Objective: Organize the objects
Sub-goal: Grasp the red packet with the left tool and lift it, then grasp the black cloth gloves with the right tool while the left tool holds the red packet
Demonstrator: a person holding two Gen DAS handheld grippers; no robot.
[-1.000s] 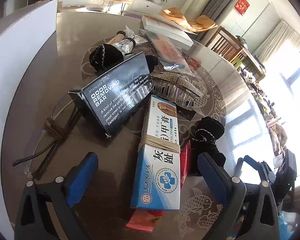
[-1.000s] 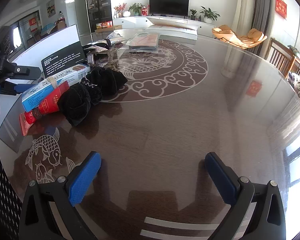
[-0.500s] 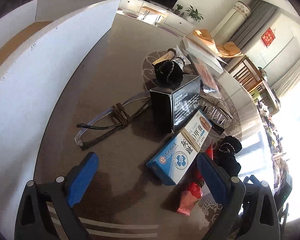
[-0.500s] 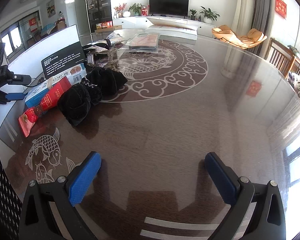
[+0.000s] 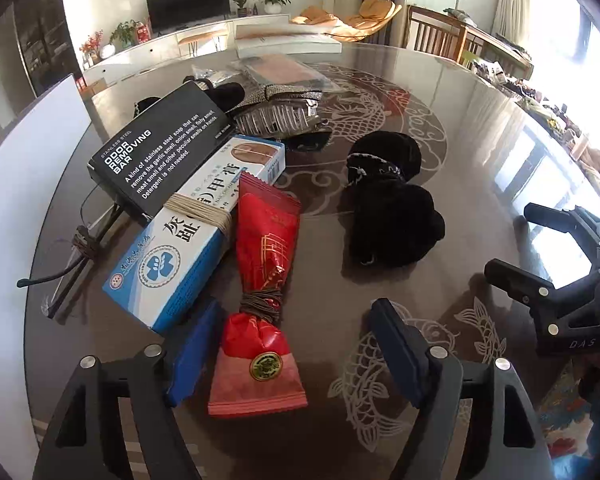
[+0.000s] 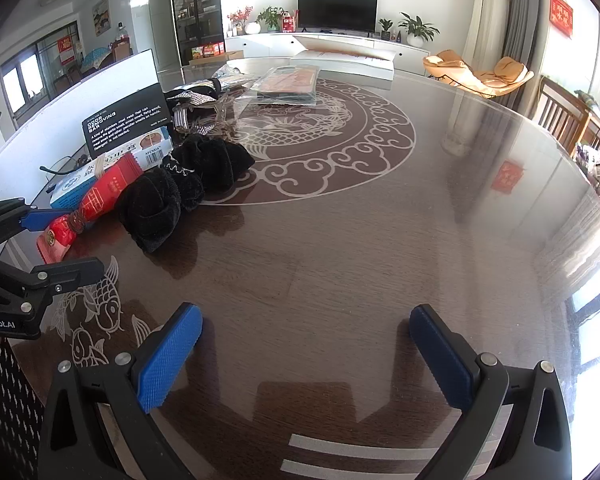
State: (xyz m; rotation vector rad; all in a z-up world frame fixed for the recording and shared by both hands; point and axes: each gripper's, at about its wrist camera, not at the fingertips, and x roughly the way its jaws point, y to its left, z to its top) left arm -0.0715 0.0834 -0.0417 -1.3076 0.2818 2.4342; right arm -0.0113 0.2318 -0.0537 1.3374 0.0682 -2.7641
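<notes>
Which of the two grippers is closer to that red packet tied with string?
Left. The left gripper straddles the red packet's near end; the right gripper hovers over bare table, well off to the side.

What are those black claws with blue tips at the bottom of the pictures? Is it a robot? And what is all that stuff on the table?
It is not a robot. A person holds a grabbing tool in each hand, and each tool has a camera looking along its two blue-tipped fingers. One picture comes from the left gripper, the other from the right gripper.

Both look down at a shiny brown table. On it lie a red packet tied with string, a blue and white box, a black box marked odor removing bar, and black pouches.

The left gripper's jaws have just been closing, with the red packet's near end between them, but they do not pinch it yet. The right gripper is wide open over bare table, holding nothing.
</notes>
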